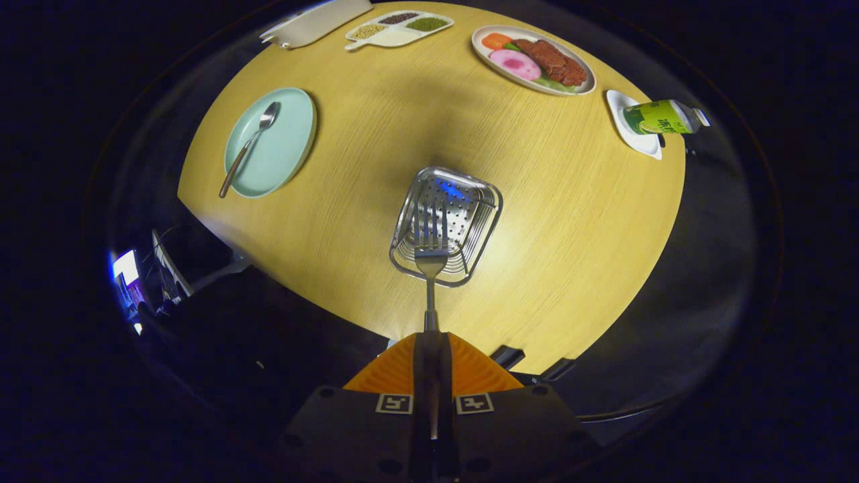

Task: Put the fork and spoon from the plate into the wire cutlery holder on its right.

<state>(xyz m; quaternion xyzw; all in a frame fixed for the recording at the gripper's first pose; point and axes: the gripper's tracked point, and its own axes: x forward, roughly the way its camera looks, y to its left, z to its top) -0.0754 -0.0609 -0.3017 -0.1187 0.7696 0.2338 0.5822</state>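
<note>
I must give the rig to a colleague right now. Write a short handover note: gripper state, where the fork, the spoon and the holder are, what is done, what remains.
Gripper: shut on the fork by its handle, tines pointing ahead over the wire cutlery holder.
Spoon: lying on the green plate, beyond the fingers, far from the holder.
Done: fork lifted off the plate.
Left: release the fork into the holder, then fetch the spoon and put it in too.

Your round wooden table (376,154) carries the wire cutlery holder (446,225) at centre. Left sits the green plate (282,147); beyond, a food platter (533,60), divided dish (399,28), saucer (637,131)
</note>
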